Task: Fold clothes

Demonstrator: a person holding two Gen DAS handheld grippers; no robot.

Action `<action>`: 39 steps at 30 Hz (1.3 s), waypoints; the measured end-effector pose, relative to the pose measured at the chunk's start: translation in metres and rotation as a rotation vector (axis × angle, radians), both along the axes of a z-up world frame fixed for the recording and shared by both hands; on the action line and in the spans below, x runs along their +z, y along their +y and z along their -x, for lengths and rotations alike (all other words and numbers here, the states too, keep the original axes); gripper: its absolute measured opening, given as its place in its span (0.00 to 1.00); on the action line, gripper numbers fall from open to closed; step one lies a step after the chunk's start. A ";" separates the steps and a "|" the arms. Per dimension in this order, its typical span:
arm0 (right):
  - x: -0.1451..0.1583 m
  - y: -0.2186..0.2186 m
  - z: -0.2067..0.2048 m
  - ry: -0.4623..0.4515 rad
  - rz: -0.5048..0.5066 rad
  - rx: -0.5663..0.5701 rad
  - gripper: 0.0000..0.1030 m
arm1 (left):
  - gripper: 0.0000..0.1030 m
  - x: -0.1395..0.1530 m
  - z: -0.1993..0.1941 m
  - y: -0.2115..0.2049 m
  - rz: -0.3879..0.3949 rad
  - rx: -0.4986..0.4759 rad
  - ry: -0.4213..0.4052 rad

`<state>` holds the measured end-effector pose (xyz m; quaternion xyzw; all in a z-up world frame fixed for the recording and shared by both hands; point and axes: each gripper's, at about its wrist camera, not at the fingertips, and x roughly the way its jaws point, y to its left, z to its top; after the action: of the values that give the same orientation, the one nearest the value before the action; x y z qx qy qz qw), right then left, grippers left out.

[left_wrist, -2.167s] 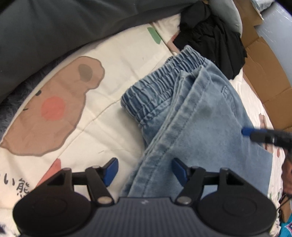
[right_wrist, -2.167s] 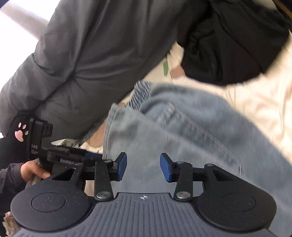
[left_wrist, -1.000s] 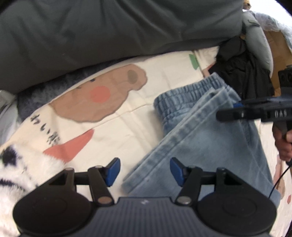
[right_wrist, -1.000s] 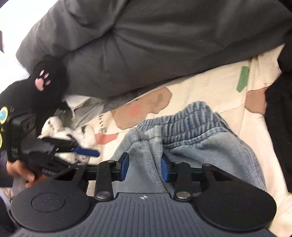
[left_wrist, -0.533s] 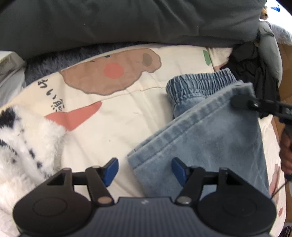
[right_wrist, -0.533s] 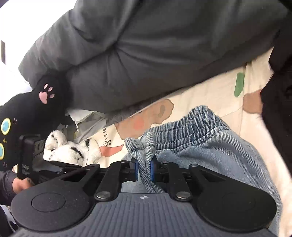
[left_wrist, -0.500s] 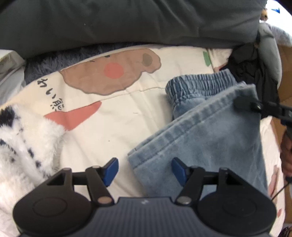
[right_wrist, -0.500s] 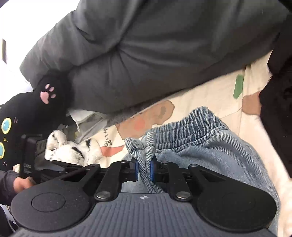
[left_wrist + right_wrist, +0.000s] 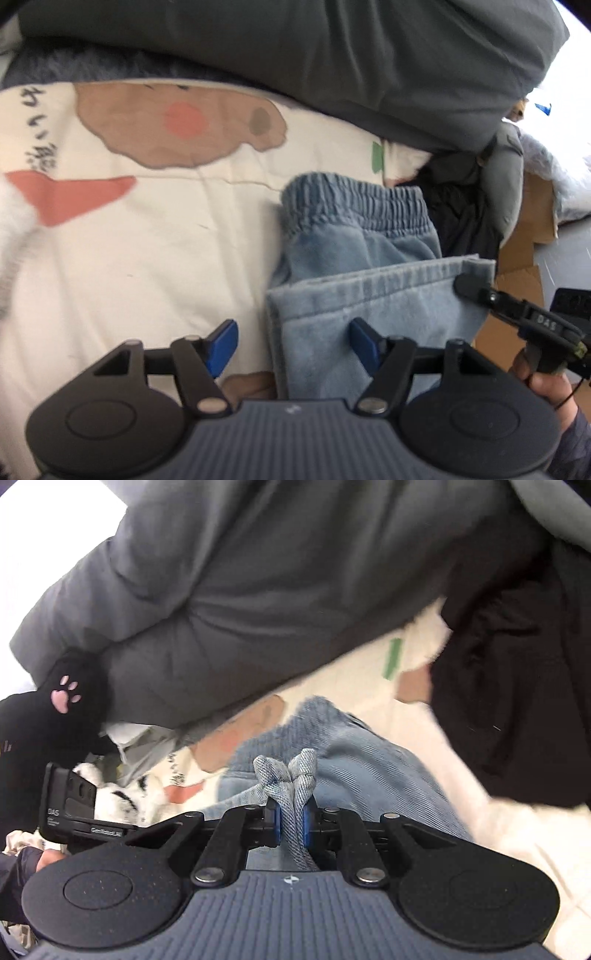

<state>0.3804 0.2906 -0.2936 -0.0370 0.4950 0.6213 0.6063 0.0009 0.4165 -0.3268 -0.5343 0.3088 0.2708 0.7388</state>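
Note:
Light blue jeans (image 9: 354,236) with an elastic waistband lie on a cream printed bedsheet (image 9: 147,243). Their leg hems (image 9: 373,295) are folded up over the upper part, just short of the waistband. My left gripper (image 9: 291,341) is open, its jaws on either side of the folded hem's left corner. My right gripper (image 9: 290,821) is shut on the hem's right corner, the denim (image 9: 291,775) bunched between its pads; it also shows in the left wrist view (image 9: 476,290) at the hem's far right.
A big grey duvet (image 9: 295,48) lies along the far side of the sheet. A black garment (image 9: 517,686) lies right of the jeans. A white striped plush (image 9: 118,794) and a black cat-paw plush (image 9: 62,694) sit at the left. Cardboard (image 9: 528,229) shows at the right.
The right gripper has drawn the hem round so it lies straight across the jeans below the waistband. The left gripper has come up to the hem's left corner, still open.

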 end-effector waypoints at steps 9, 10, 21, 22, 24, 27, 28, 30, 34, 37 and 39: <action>-0.021 -0.028 -0.010 0.000 0.062 -0.066 0.10 | 0.55 0.005 -0.017 -0.005 -0.035 -0.036 -0.036; -0.022 -0.028 -0.010 -0.004 0.066 -0.068 0.10 | 0.54 0.006 -0.019 -0.005 -0.047 -0.044 -0.034; 0.002 -0.024 0.005 -0.065 0.022 -0.076 0.10 | 0.20 0.044 -0.028 -0.023 -0.246 -0.120 0.081; 0.009 -0.023 0.007 -0.076 0.013 -0.071 0.10 | 0.18 0.049 -0.027 -0.024 -0.260 -0.121 0.081; 0.023 -0.023 0.011 -0.094 -0.009 -0.071 0.10 | 0.17 0.059 -0.026 -0.027 -0.284 -0.120 0.076; 0.046 -0.025 0.013 -0.118 -0.045 -0.083 0.09 | 0.16 0.073 -0.024 -0.027 -0.292 -0.108 0.045; 0.054 -0.027 0.013 -0.126 -0.057 -0.089 0.09 | 0.16 0.078 -0.025 -0.027 -0.297 -0.109 0.028; 0.070 -0.031 0.011 -0.136 -0.081 -0.108 0.09 | 0.16 0.087 -0.028 -0.027 -0.314 -0.114 -0.003; 0.093 -0.039 0.004 -0.159 -0.109 -0.146 0.09 | 0.16 0.102 -0.037 -0.025 -0.339 -0.117 -0.058; 0.106 -0.042 -0.001 -0.177 -0.120 -0.165 0.09 | 0.16 0.108 -0.044 -0.024 -0.351 -0.114 -0.078; 0.112 -0.043 -0.001 -0.187 -0.130 -0.173 0.09 | 0.16 0.111 -0.046 -0.023 -0.357 -0.114 -0.086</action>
<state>0.3814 0.2478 -0.1812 -0.0125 0.3962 0.5913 0.7022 0.0469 0.3940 -0.2160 -0.3876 0.2536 0.2559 0.8485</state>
